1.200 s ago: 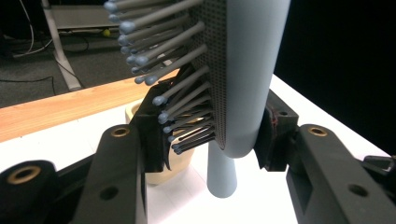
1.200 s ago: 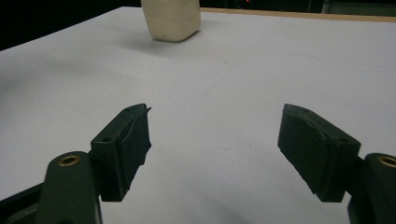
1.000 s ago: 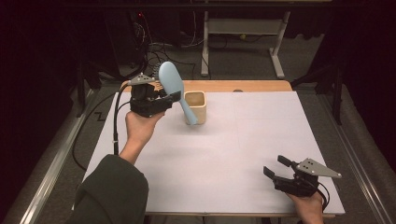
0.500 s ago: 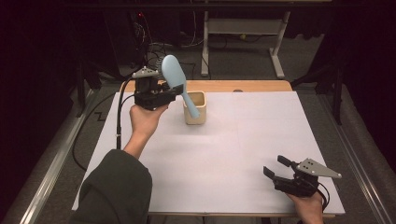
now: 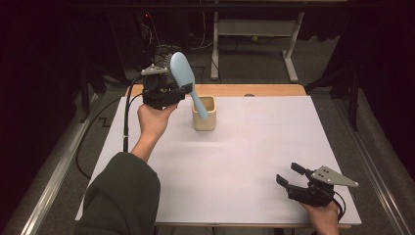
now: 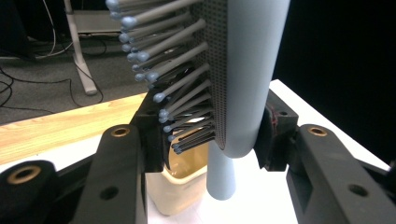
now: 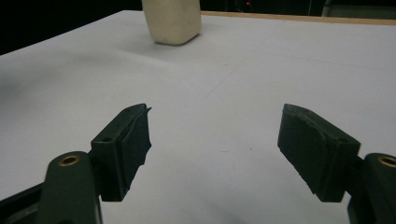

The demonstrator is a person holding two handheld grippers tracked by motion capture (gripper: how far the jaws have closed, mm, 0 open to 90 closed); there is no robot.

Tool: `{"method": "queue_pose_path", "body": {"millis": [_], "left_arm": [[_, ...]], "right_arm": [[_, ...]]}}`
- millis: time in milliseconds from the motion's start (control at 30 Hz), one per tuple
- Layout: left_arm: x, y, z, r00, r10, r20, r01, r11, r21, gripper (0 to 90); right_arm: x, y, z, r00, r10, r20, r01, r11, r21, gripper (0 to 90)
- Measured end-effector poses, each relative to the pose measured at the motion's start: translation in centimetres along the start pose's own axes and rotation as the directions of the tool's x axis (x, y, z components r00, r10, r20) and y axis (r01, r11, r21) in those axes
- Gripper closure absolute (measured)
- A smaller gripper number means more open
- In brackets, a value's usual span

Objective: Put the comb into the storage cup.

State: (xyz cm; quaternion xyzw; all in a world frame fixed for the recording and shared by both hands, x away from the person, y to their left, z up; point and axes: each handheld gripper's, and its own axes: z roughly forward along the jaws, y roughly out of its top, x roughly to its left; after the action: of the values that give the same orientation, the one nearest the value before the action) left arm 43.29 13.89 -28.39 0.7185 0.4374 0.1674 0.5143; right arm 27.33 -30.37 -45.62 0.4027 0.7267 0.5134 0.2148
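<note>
The light blue hairbrush (image 5: 183, 78) is held in the air above the far left part of the white table (image 5: 254, 161), its long axis tilted: the oval head points up and away to the left, the handle slants down to the right, its tip at the mouth of the beige cup (image 5: 204, 113). In the left gripper view the bristles (image 6: 163, 79) face left and the smooth back faces right. The left tool (image 5: 169, 90) is clamped on the brush head, one jaw against the bristles, the other against the back. The right tool (image 5: 293, 178) rests low at the near right of the table, jaws spread with nothing between them.
</note>
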Motion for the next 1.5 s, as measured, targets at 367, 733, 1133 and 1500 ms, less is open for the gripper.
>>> {"method": "queue_pose_path", "body": {"millis": [367,733,1133,1500], "left_arm": [[0.4,0.6,1.3,0.9994,-0.027,-0.021,0.027,0.9996,-0.002,54.2],[0.8,1.1,2.2,0.9981,-0.023,-0.057,0.023,0.9997,0.000,54.2],[1.3,1.1,3.3,0.9963,-0.033,-0.079,0.032,0.9994,-0.008,54.2],[1.7,0.8,4.4,0.9954,-0.029,-0.092,0.030,0.9995,0.012,54.2]], "right_arm": [[0.0,0.0,0.0,1.0000,0.004,-0.007,-0.004,1.000,-0.004,25.6],[-0.1,0.0,0.0,0.9999,0.008,-0.007,-0.008,1.000,-0.004,25.6],[-0.2,0.0,-0.1,0.9999,0.011,-0.008,-0.011,1.000,-0.011,25.5],[-0.2,0.0,-0.1,0.9999,0.009,-0.012,-0.009,1.000,-0.008,25.4]]}}
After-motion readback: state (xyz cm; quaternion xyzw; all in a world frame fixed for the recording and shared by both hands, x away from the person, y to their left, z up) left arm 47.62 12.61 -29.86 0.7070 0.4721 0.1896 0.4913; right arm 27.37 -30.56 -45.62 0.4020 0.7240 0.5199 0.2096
